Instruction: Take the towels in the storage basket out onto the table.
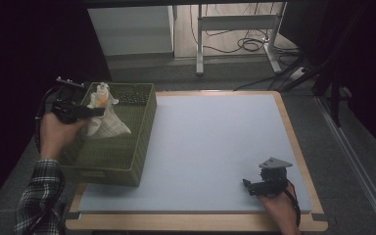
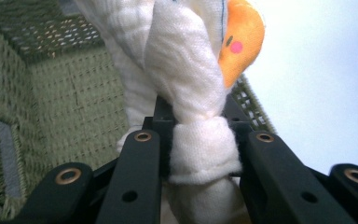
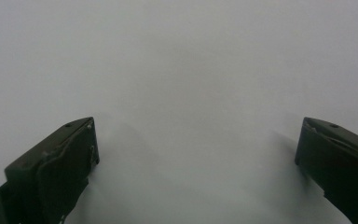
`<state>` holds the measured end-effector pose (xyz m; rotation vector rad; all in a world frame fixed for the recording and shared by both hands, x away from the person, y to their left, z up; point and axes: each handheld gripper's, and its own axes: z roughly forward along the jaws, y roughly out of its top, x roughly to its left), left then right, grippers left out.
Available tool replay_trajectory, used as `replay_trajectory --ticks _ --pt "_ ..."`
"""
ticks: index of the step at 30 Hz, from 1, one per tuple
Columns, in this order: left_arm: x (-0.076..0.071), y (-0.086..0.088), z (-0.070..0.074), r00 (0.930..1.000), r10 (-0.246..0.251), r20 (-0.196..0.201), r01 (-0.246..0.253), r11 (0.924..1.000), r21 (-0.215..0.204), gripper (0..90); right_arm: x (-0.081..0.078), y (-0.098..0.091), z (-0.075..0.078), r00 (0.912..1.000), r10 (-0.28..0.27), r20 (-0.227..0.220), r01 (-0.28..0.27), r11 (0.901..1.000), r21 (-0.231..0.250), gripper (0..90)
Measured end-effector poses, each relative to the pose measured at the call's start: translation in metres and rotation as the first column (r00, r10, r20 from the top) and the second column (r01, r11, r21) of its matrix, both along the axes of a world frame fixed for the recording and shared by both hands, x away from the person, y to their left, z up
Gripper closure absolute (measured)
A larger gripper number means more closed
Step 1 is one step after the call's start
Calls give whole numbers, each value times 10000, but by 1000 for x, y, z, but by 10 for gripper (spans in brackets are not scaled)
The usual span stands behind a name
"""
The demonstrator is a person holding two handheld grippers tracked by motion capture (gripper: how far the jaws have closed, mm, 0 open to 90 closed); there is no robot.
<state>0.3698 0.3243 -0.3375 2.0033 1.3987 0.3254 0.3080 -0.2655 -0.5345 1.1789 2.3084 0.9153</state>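
Our left tool (image 1: 95, 111) is clenched on the knotted white cloth (image 1: 104, 116), hanging partly lifted above the green basket (image 1: 127, 161) and not yet out on the desk (image 1: 210, 147), while our right tool (image 1: 249, 186) rests released, empty.

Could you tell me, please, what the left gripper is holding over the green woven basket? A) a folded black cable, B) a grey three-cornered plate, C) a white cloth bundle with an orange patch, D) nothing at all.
C: the left gripper has its black jaws clamped on a knotted part of the white cloth bundle with an orange patch, held above the green woven basket.
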Motion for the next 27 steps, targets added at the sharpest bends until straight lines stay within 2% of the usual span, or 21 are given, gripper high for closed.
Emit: replay_trajectory --ticks 8,16,21,22,26,27 --pt "-6 -16 21 9984 -411 390 414 9991 -67 740 0 0 0 10000 11 20 -11 10000 0 0" --pt "-5 -36 29 9946 -889 538 893 9960 -42 740 0 0 0 10000 12 22 -12 10000 1 0" --pt "0 -58 30 9891 -1389 493 1391 9903 8 740 0 0 0 10000 16 22 -16 10000 -1 0" --pt "0 -58 30 9891 -1389 493 1391 9903 8 739 0 0 0 10000 16 22 -16 10000 -1 0" --pt "3 -75 32 9839 -1721 489 1722 9851 26 738 0 0 0 10000 14 18 -14 10000 -1 0" --pt "4 -83 33 9808 -1890 486 1890 9820 45 738 0 0 0 10000 15 18 -15 10000 0 0"
